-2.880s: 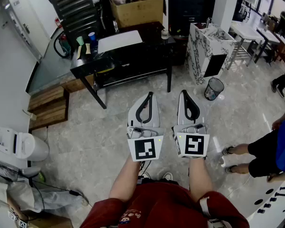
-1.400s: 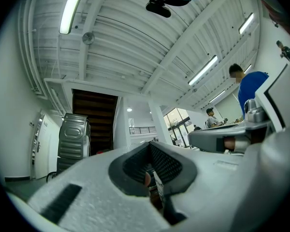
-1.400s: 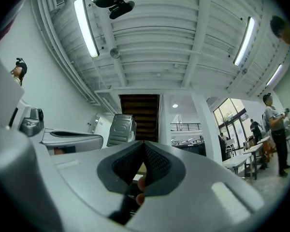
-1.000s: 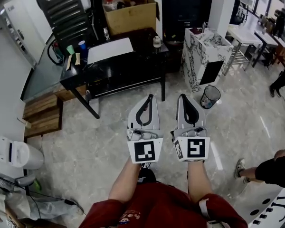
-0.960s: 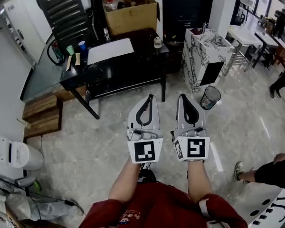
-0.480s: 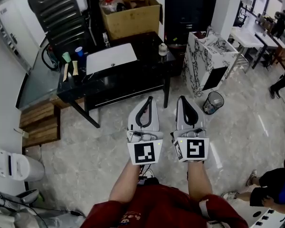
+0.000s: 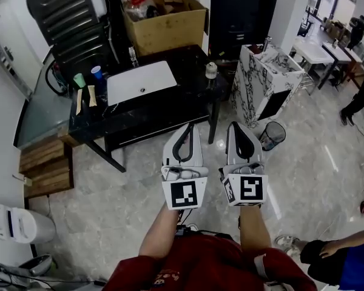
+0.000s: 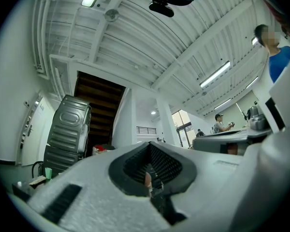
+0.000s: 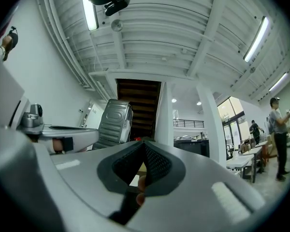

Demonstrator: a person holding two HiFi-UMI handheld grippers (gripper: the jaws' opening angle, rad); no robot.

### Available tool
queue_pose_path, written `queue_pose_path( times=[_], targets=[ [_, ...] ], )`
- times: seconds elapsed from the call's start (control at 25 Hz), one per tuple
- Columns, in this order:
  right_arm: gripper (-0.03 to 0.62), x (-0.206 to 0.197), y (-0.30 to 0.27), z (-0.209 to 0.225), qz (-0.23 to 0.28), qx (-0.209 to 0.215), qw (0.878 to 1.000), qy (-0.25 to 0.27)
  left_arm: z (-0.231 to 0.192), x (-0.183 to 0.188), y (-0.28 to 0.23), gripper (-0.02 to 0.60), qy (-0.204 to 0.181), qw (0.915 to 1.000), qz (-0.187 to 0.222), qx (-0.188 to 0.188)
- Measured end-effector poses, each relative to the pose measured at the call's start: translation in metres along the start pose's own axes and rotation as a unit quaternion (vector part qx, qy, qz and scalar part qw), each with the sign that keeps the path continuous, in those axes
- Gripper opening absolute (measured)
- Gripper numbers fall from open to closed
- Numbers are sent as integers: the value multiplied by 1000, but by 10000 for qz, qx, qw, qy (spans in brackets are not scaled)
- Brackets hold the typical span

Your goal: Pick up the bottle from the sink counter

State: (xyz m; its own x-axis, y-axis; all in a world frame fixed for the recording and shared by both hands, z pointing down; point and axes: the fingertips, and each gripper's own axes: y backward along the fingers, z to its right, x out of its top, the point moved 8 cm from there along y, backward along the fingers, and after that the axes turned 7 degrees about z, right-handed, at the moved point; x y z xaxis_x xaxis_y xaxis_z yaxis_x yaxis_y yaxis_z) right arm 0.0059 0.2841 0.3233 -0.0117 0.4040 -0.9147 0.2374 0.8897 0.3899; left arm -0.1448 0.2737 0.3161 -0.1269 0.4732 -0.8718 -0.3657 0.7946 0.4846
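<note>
Sink counter (image 7: 183, 90) nearer than before

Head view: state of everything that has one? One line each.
Left gripper: fingers shut, nothing held.
Right gripper: fingers shut, nothing held.
Bottle: upright on the counter, untouched.
Cardboard box: flaps open, things inside.
Bin: upright.
Green cup: upright.
Blue cup: upright.
</note>
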Motion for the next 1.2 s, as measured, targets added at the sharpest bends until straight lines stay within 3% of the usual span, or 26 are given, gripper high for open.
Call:
queue_pose_path(
  times=[0.6,1.2],
  targets=[
    [3,-26,-43,17,56,-120,9999,-56,-17,-29,-43,0,-62,9999,60,-99],
    [3,-70,-160,104,123,123,9996,-210,-10,-85,-178,0,-222,9997,-11,69]
  ],
)
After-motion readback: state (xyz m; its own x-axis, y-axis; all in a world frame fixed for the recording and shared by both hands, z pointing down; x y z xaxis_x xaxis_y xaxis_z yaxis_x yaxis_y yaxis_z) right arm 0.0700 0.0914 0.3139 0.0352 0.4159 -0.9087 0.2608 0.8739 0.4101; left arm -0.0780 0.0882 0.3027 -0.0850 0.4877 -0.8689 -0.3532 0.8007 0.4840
